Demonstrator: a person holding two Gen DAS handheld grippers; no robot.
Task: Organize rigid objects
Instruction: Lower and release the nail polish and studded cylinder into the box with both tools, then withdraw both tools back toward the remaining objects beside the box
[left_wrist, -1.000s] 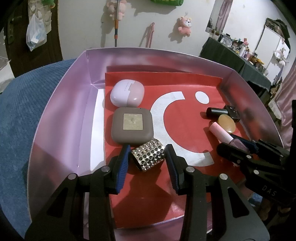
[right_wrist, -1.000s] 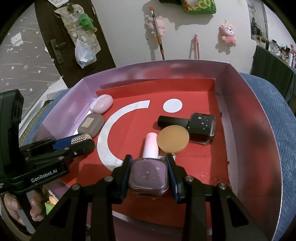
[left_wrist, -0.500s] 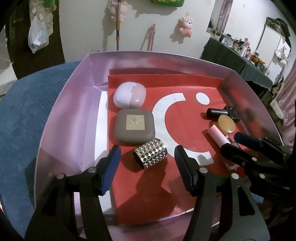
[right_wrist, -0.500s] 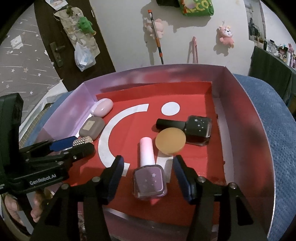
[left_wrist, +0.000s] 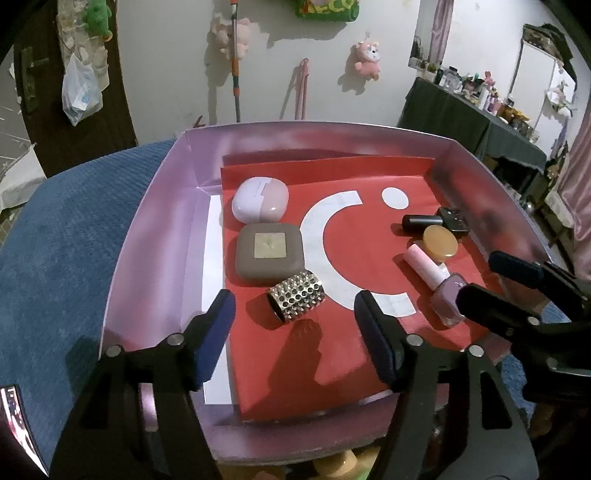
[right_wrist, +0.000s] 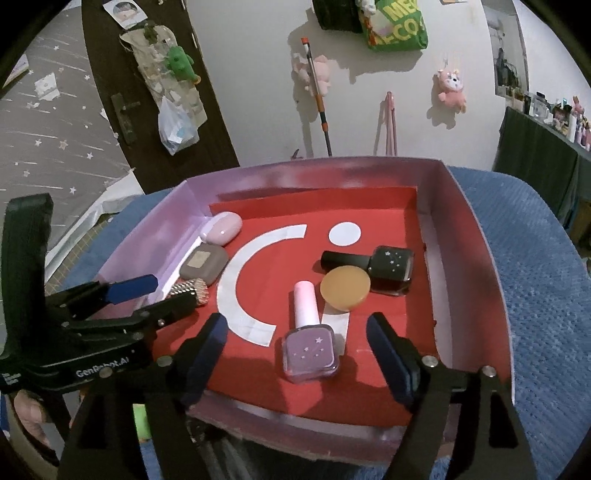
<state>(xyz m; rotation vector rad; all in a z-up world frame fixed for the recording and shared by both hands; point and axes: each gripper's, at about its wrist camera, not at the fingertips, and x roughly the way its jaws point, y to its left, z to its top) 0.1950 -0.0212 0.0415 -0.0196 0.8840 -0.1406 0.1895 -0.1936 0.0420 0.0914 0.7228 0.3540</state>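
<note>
A pink box (left_wrist: 155, 221) with a red liner holds the objects. At its left lie a lilac case (left_wrist: 259, 199), a brown square compact (left_wrist: 270, 254) and a studded silver cylinder (left_wrist: 296, 301). At its right lie a black polish bottle (right_wrist: 389, 269), an amber round lid (right_wrist: 345, 287) and a purple polish bottle (right_wrist: 309, 347) with a pink cap. My left gripper (left_wrist: 295, 343) is open and empty, just short of the studded cylinder. My right gripper (right_wrist: 295, 354) is open and empty, with the purple bottle lying between its fingers, untouched.
The box (right_wrist: 491, 280) rests on a blue textured cushion (left_wrist: 55, 240). A white wall with hung plush toys is behind it. A dark door (right_wrist: 122, 92) stands at the left. A dark cluttered table (left_wrist: 480, 122) is at the far right.
Both grippers opened: the left let go of the studded cylinder, the right let go of the purple bottle. Both have drawn back and up from the box.
</note>
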